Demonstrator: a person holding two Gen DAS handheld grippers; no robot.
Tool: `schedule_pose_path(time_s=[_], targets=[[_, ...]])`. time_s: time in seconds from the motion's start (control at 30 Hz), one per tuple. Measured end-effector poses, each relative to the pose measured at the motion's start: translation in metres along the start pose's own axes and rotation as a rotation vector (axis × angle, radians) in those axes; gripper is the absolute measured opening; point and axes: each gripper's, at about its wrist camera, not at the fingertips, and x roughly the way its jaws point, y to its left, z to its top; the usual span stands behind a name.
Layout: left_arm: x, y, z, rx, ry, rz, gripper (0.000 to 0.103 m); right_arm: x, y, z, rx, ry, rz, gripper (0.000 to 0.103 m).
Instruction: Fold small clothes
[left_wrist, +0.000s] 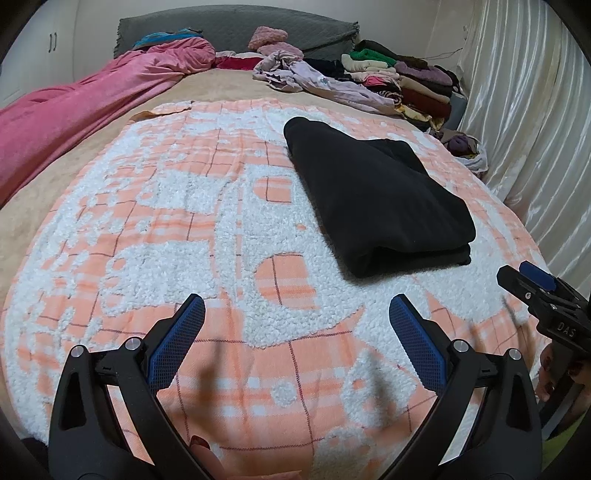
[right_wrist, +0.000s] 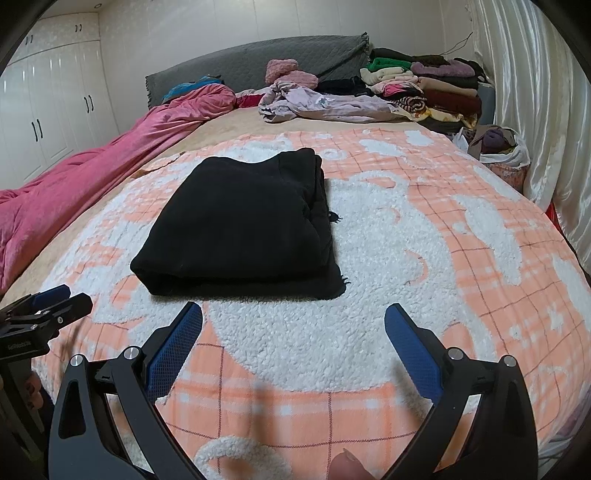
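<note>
Both grippers stood wide and empty: your left gripper (left_wrist: 297, 306) and right gripper (right_wrist: 293, 315) hung over the blanket (left_wrist: 184, 229), just short of the black garment (left_wrist: 376, 199). That garment lay folded into a thick rectangle near the blanket's middle, touched by neither tool. You appeared to have let go because this fold looked complete. Beyond it, loose clothes (right_wrist: 317, 103) and a folded stack (right_wrist: 432, 88) sat by the headboard (right_wrist: 258, 62), well apart, keeping your working area free.

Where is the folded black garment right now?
The black garment lies folded on the orange-and-white blanket, ahead of both open grippers: right of centre in the left wrist view, left of centre in the right wrist view.
</note>
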Motion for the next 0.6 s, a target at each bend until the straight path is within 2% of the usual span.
schedule_pose_path(time_s=[0.6], targets=[[0.0001, -0.0009, -0.0012, 0.005, 0.006, 0.011, 0.094, -0.0006, 0.0, -0.0023, 0.004, 0.003, 0.001, 0.099]])
